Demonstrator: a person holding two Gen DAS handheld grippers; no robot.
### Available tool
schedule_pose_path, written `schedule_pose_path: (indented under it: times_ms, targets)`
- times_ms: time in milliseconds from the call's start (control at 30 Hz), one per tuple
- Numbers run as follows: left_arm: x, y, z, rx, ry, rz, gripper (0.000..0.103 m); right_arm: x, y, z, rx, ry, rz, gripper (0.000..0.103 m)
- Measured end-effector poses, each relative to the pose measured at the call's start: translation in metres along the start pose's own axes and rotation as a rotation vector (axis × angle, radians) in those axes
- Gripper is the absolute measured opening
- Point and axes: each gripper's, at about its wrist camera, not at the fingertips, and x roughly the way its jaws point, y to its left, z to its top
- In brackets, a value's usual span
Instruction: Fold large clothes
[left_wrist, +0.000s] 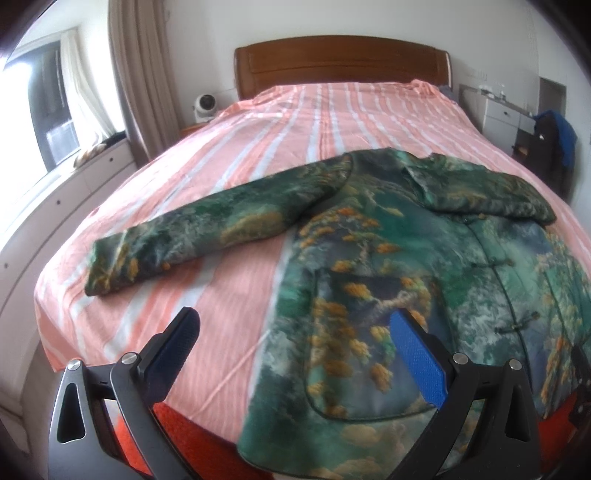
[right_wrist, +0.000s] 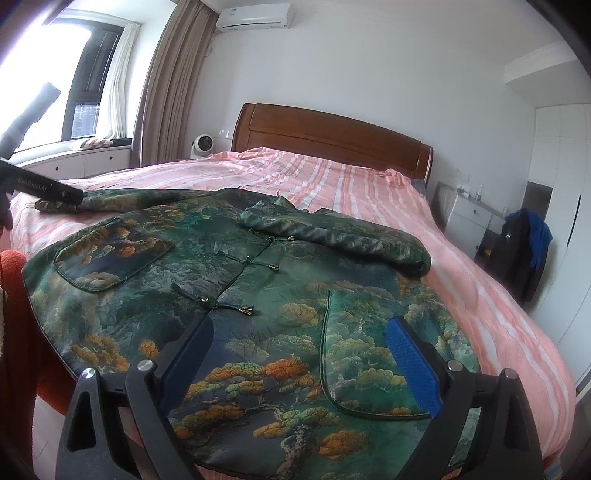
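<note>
both the left tool (left_wrist: 295, 343) and right tool (right_wrist: 301, 350) hover spread wide above the jacket's (right_wrist: 236, 266) hem.

The jacket (right_wrist: 236, 280) is lying front-up across the near end of the bed (right_wrist: 369, 184), its hem hanging toward the foot. One sleeve (left_wrist: 207, 225) is stretching out to the left; the other sleeve (right_wrist: 332, 236) is lying folded across the chest. The headboard (right_wrist: 325, 133) is standing behind, a fan (right_wrist: 202, 144) sitting left of it.
</note>
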Motion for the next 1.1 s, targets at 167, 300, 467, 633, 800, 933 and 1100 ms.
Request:
schedule_pose_path:
  times_ms: [167,300,467,633,800,933,1100]
  targets:
    - [0.004,0.013,-0.001,-0.058,0.018,0.004,0.102,0.001,0.000,0.000,0.000,0.007,0.002,0.094]
    - [0.007,0.011,-0.005,-0.042,0.028,0.009,0.102,0.000,0.000,0.000,0.000,0.003,0.003,0.094]
    - [0.007,0.005,-0.006,-0.023,0.027,0.007,0.102,0.000,0.001,0.000,-0.002,0.002,0.004,0.094]
    - [0.009,0.004,-0.008,-0.015,0.038,0.012,0.102,0.000,0.001,0.000,-0.002,0.003,0.004,0.094]
    - [0.013,0.009,-0.009,-0.028,0.057,0.020,0.102,0.000,0.001,0.000,-0.002,0.005,0.003,0.094]
    - [0.018,0.015,-0.007,-0.035,0.069,0.024,0.102,0.000,0.002,0.000,-0.005,0.007,0.005,0.094]
    - [0.030,0.042,0.014,-0.073,0.087,-0.010,0.102,0.000,0.002,0.000,-0.003,0.011,0.006,0.094]
